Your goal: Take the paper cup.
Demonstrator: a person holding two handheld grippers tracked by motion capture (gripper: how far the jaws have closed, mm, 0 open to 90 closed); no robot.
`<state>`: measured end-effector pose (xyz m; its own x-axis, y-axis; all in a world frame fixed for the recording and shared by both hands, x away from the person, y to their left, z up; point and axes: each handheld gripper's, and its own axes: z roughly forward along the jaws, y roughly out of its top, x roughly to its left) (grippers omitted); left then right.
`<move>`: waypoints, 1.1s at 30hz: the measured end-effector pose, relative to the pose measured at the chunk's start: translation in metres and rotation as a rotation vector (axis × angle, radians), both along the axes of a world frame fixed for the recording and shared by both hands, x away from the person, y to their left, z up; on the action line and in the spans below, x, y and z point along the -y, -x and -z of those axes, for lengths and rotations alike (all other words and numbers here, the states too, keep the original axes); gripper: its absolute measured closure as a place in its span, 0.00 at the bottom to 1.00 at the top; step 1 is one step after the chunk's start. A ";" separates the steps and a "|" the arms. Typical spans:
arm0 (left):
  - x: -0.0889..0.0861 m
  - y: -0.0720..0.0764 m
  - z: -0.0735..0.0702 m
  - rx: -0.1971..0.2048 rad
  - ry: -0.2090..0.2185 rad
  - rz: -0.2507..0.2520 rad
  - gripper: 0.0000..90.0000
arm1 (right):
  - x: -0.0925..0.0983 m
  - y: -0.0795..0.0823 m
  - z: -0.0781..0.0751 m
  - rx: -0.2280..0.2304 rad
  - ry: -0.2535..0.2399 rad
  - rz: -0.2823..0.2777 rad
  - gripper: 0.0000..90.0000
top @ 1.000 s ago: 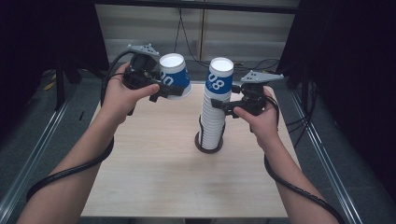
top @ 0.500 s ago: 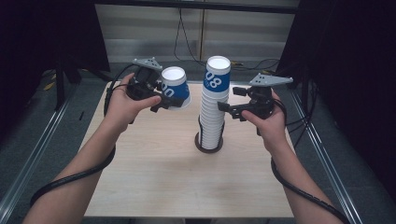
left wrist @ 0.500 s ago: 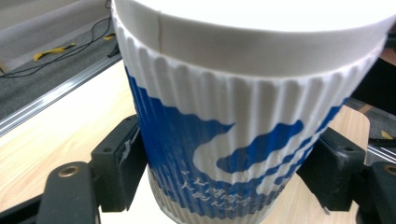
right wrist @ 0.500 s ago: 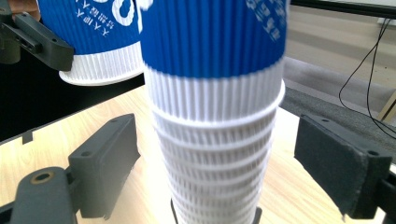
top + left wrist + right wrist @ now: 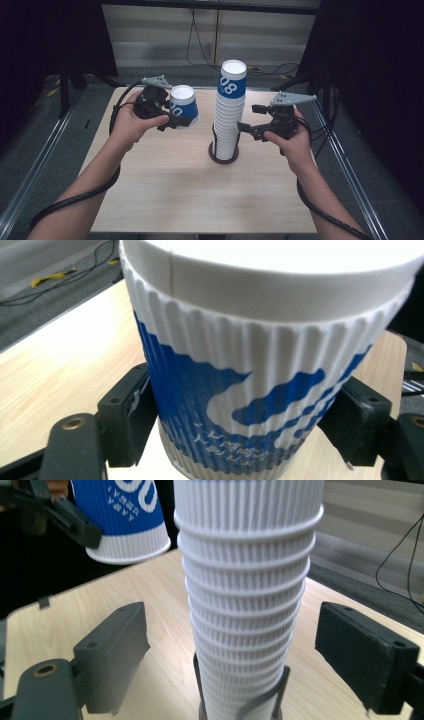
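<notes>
A blue-and-white ribbed paper cup (image 5: 183, 106) hangs mouth down above the table's left half, with my left gripper (image 5: 176, 120) shut on its sides. In the left gripper view the cup (image 5: 250, 390) sits tight between both black jaws of the left gripper (image 5: 242, 427). A tall stack of the same cups (image 5: 229, 112) stands upside down in a dark round holder (image 5: 223, 155) at mid-table. My right gripper (image 5: 248, 126) is open just right of the stack. In the right gripper view the stack (image 5: 247, 605) rises between the jaws of the right gripper (image 5: 240, 655) without touching them, and the held cup (image 5: 125, 517) shows at upper left.
The wooden table (image 5: 165, 195) has bare surface in front of and beside the stack. Black cables (image 5: 75, 200) trail from both grippers along the forearms. Metal rails (image 5: 35, 165) and dark floor flank the table, with loose cables on the floor behind (image 5: 200, 50).
My left gripper has carried the cup down and toward the person, away from the stack's top. The right gripper has drawn back slightly to the right of the stack.
</notes>
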<state>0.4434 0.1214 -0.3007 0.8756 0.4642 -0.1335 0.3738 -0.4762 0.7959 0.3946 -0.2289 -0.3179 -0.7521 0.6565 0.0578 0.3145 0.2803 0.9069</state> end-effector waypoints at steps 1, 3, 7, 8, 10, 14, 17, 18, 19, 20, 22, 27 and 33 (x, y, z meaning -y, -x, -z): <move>-0.001 0.000 0.001 0.003 -0.011 0.003 0.26 | 0.000 0.001 0.002 -0.005 0.004 -0.005 0.14; -0.001 0.001 0.004 -0.006 -0.010 0.005 0.26 | -0.001 0.004 0.005 -0.006 0.004 -0.012 0.14; -0.002 0.003 0.009 -0.010 -0.029 0.011 0.26 | -0.003 0.009 0.012 -0.013 -0.005 -0.034 0.14; -0.002 0.004 0.011 -0.010 -0.033 0.013 0.26 | -0.003 0.010 0.013 -0.013 -0.008 -0.040 0.14; -0.002 0.004 0.012 -0.006 -0.036 0.018 0.26 | -0.004 0.011 0.015 -0.017 -0.006 -0.044 0.14; -0.002 0.007 0.019 -0.009 -0.050 0.029 0.26 | -0.005 0.015 0.024 -0.021 0.008 -0.056 0.14; -0.001 0.009 0.022 -0.012 -0.065 0.032 0.26 | -0.006 0.017 0.027 -0.022 0.009 -0.064 0.14; -0.001 0.009 0.023 -0.011 -0.072 0.037 0.26 | -0.006 0.017 0.028 -0.024 0.007 -0.065 0.14; -0.001 0.009 0.023 -0.011 -0.072 0.037 0.26 | -0.006 0.018 0.029 -0.024 0.007 -0.066 0.14; -0.001 0.010 0.024 -0.011 -0.087 0.042 0.26 | -0.005 0.018 0.030 -0.028 0.014 -0.066 0.14; 0.000 0.011 0.027 -0.005 -0.097 0.044 0.26 | -0.005 0.019 0.032 -0.027 0.009 -0.069 0.14; 0.003 0.013 0.033 -0.013 -0.124 0.059 0.26 | -0.005 0.020 0.037 -0.037 0.025 -0.073 0.14; 0.006 0.016 0.041 -0.022 -0.140 0.082 0.26 | -0.007 0.022 0.045 -0.052 0.030 -0.088 0.14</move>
<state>0.4272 0.1156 -0.3414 0.9089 0.4068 -0.0921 0.3459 -0.6118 0.7114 0.3731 -0.2221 -0.3631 -0.8034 0.5900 0.0800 0.3343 0.3358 0.8806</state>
